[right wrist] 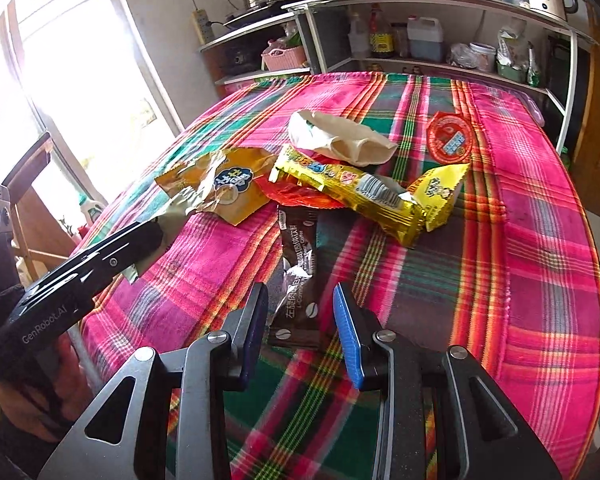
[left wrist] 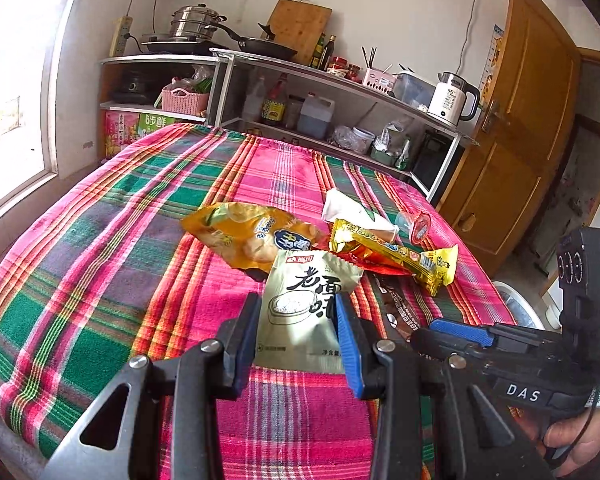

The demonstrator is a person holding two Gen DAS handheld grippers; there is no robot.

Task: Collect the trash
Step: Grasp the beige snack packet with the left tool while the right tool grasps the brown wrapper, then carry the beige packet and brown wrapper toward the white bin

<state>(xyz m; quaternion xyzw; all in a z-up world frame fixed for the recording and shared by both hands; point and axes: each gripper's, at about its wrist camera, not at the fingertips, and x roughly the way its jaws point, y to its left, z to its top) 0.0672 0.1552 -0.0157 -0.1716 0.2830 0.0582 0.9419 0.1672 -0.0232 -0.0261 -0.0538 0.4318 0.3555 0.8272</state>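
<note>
**Left gripper clamps a pale bun wrapper**

Left gripper (left wrist: 296, 320), lettered "GenRobot.AI", pinches a crinkly pale wrapper (left wrist: 304, 308) printed "老面" at centre frame. Right gripper (right wrist: 300, 320), marked "DAS", is spread wide over a glossy brown coffee sachet (right wrist: 298, 272). Above lie a yellow foil wrapper (right wrist: 356, 192), an orange chip bag (right wrist: 228, 188) and a red-lidded cup (right wrist: 450, 140) on plaid cloth (right wrist: 540, 240). Kitchen shelving (left wrist: 340, 92) spans the top.
</note>
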